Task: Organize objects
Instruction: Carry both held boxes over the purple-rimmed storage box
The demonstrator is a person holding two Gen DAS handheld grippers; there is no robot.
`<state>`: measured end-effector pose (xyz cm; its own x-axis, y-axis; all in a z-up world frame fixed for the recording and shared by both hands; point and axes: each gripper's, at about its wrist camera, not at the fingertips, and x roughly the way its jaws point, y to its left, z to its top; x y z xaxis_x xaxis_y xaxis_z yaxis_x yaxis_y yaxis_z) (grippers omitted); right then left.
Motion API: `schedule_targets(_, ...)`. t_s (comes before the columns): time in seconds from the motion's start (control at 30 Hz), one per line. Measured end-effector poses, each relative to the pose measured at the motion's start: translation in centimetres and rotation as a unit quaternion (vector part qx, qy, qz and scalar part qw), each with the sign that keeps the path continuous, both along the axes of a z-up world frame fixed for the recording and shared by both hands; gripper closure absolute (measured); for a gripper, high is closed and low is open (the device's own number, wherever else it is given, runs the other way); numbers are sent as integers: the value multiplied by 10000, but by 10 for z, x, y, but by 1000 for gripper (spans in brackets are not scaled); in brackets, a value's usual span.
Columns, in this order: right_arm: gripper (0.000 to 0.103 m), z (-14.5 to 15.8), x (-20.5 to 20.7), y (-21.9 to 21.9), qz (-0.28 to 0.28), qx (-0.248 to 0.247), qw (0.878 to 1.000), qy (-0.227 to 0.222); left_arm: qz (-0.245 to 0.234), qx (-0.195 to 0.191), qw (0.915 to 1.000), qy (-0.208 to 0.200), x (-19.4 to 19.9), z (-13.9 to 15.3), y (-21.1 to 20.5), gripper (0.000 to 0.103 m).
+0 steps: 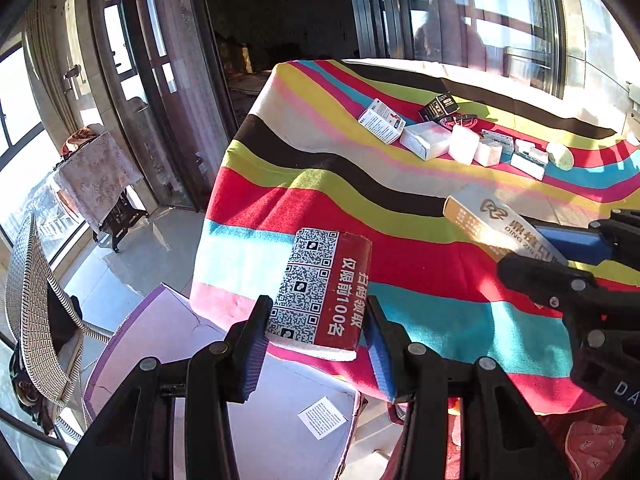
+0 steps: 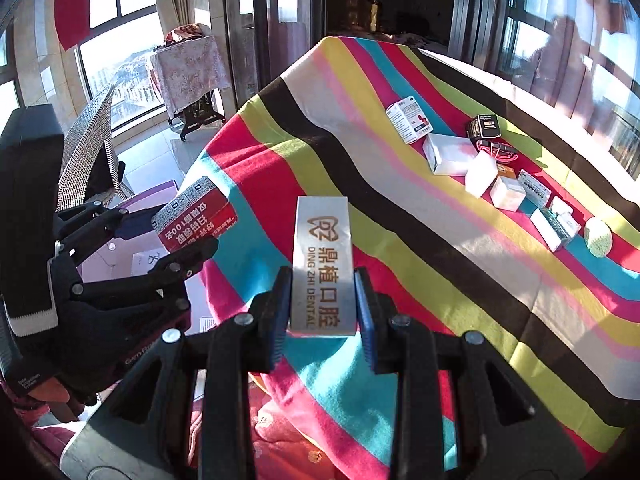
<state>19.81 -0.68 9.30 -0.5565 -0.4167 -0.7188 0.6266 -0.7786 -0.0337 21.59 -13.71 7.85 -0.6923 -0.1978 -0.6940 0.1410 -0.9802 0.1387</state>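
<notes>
My left gripper [image 1: 316, 336] is shut on a red box with QR codes [image 1: 320, 288], held over the near left edge of the striped table. It also shows at the left of the right wrist view [image 2: 192, 216]. My right gripper [image 2: 322, 308] is shut on a silver dental box [image 2: 323, 256], held above the striped cloth [image 2: 440, 240]. That box and gripper show at the right of the left wrist view [image 1: 496, 220]. Several small boxes [image 1: 424, 140] lie in a row at the table's far right, also in the right wrist view [image 2: 452, 154].
A purple carton [image 1: 172, 332] with a white label stands on the floor below the table's left edge. A wicker chair [image 1: 32, 304] and a small covered table [image 1: 96, 176] stand further left. A pale round object [image 2: 598, 236] ends the row of boxes.
</notes>
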Motion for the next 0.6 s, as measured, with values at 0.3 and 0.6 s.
schedule_targets(0.3, 68, -20, 28, -52, 780, 327, 9963, -119, 639, 142, 9976, -212, 35, -20, -51, 57)
schedule_targets(0.6, 68, -38, 45, -103, 1442, 757, 9865, -150, 1178, 348, 9918, -347, 56, -38, -95, 57)
